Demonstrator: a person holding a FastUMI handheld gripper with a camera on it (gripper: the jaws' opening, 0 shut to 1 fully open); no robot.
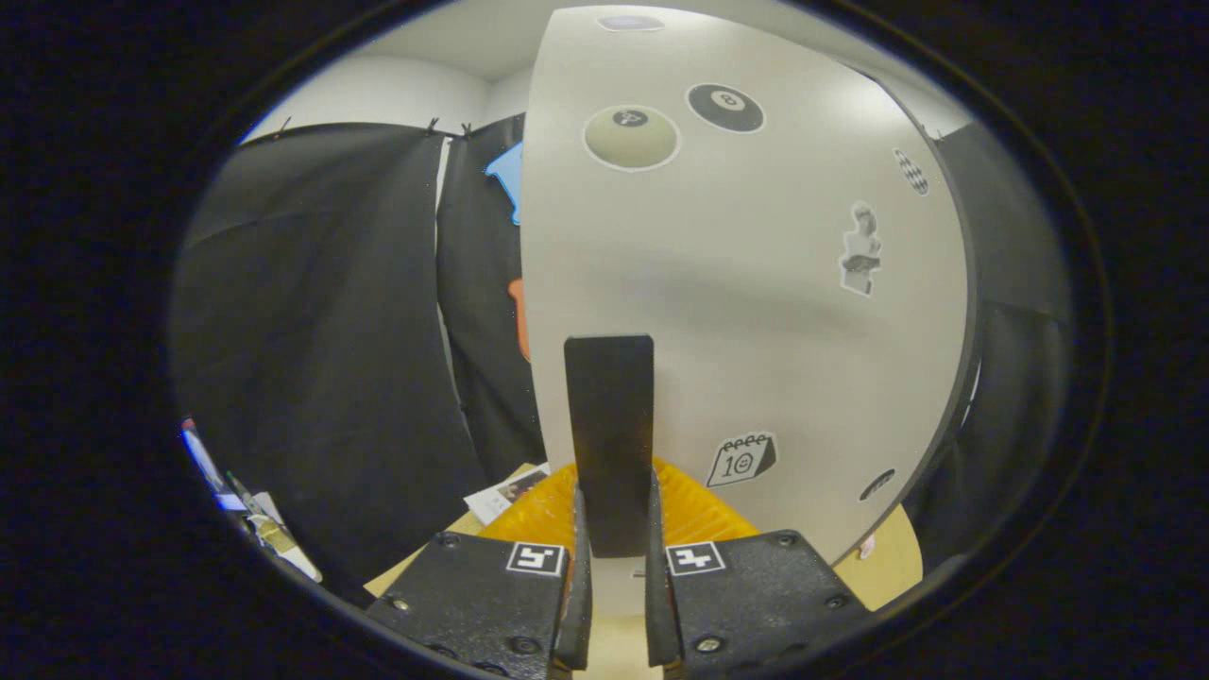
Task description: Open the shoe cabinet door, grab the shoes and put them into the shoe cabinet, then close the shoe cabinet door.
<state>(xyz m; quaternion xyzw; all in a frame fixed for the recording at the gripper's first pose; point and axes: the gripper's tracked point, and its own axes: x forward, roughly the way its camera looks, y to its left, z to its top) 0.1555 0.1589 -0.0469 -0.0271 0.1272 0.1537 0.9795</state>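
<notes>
The white shoe cabinet door [746, 312] stands close ahead, swung partly open, with several stickers on its face. A dark upright handle [609, 425] sticks out from the door toward me. My gripper [614, 529] is shut on this handle, one finger pressing each side of its lower end. A yellow ribbed item [548, 510] lies behind the fingers at the foot of the door; I cannot tell what it is.
Black booth cloth [321, 378] hangs to the left of the door. A printed leaflet [505, 491] lies on the wooden table [888, 567] beside the yellow item. Small clutter [246, 510] sits low at the far left. The door's right edge [963, 378] shows dark space behind.
</notes>
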